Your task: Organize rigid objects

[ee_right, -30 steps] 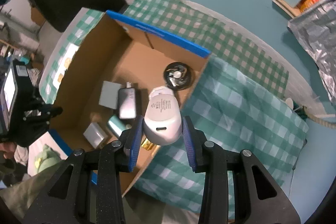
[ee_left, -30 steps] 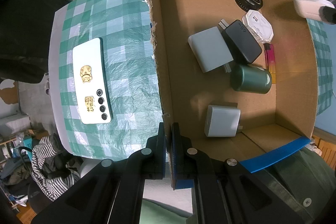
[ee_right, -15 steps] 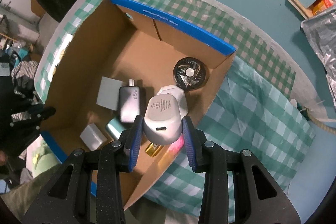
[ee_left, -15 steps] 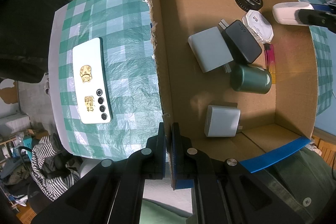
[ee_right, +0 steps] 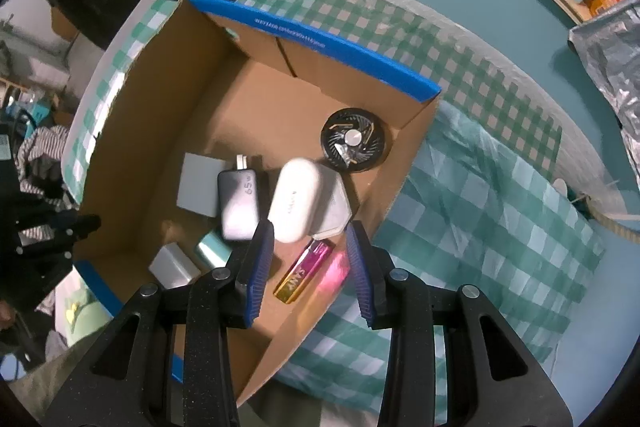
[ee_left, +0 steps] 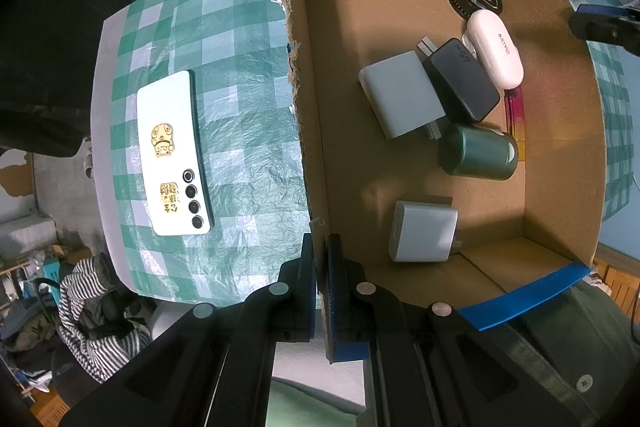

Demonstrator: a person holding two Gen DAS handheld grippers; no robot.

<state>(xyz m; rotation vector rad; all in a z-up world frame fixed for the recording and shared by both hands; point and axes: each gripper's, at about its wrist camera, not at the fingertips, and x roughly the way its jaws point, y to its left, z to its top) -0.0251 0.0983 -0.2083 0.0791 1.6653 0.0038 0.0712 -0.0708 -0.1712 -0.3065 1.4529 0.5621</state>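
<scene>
— So what is hard to make out in the cardboard box (ee_left: pixel 560 131)?

— Partly the white hexagonal case (ee_right: pixel 334 203); the white earbud case (ee_right: pixel 298 203) lies on top of it and hides most of it, just near of the round black fan (ee_right: pixel 354 145); the pink-and-gold stick (ee_right: pixel 306 273) is half lost in a pink glare; the green canister (ee_left: pixel 478 151) is cut off by the right gripper (ee_right: pixel 310 259) in its own view.

— And the hands?

— Both point straight down; the right gripper's jaws are opening above the earbud case, nothing pressed between them; the left gripper (ee_left: pixel 321 291) has its jaws closed on the box's left wall; a white phone (ee_left: pixel 172 155) lies apart on the checked surface (ee_left: pixel 240 155).
</scene>
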